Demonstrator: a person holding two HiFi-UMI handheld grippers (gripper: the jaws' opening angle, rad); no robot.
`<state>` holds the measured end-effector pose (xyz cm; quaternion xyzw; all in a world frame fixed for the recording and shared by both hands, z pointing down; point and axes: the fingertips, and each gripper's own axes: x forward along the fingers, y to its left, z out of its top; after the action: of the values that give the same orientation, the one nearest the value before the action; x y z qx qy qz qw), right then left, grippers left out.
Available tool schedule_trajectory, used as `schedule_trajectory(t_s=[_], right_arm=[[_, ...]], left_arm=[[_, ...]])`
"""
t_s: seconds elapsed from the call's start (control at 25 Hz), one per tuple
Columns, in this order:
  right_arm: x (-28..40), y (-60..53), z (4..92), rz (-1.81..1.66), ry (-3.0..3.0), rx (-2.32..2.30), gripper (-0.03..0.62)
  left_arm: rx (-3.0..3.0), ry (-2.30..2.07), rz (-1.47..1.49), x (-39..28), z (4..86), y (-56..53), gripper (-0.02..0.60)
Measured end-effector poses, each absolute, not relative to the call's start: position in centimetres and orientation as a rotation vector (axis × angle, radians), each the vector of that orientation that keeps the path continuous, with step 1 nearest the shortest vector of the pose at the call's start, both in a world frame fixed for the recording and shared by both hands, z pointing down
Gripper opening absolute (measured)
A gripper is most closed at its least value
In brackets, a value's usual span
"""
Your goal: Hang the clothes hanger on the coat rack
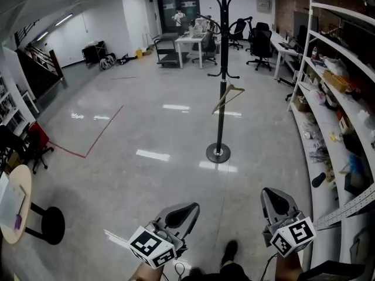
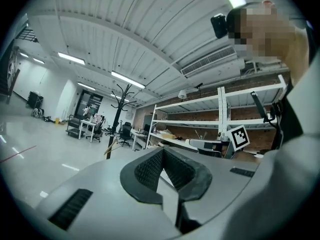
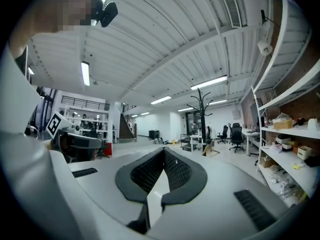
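The wide, glossy floor [image 1: 146, 127] lies open between the person and the far office counters, and a long run of white shelving [image 1: 335, 107] lines the right wall, loaded with small items. The black coat rack [image 1: 221, 69] stands alone on its round base in the middle distance, a little right of centre. That leaves room to walk up to it from any side. Its upper hooks are bare. The wooden clothes hanger [image 1: 228, 96] hangs from one of the lower hooks, part-way down the pole on the right. It tilts a little, as a hanger would when it hangs by its hook alone. By that, the task looks done and nothing more needs carrying. The tools fit that reading. The left hand-held gripper [image 1: 179, 215] and the right hand-held gripper [image 1: 275, 202] are both low and near the person, well apart from the rack, and both point across the floor toward it. In each gripper view the two ribbed pads meet at the tip with nothing between them, so both are closed and empty. This looks like a resting carry, not a reach. The person's shoe [image 1: 229, 252] shows on the floor between the two tools.
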<state>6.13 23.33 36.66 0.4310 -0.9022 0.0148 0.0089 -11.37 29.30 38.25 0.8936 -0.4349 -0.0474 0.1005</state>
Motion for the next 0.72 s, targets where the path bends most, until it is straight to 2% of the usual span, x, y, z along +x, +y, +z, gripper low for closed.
schedule_trajectory(t_s=[0.36, 0.72], right_arm=[[5.8, 33.6, 36.1, 0.108, -2.743, 1.452, 0.005], [9.3, 42.2, 36.0, 0.124, -2.792, 1.332, 0.005]], left_arm=[[2.643, -1.224, -0.168, -13.0, 37.5, 38.7, 0.001], [2.618, -1.3, -0.171, -8.2, 35.9, 47.1, 0.0]])
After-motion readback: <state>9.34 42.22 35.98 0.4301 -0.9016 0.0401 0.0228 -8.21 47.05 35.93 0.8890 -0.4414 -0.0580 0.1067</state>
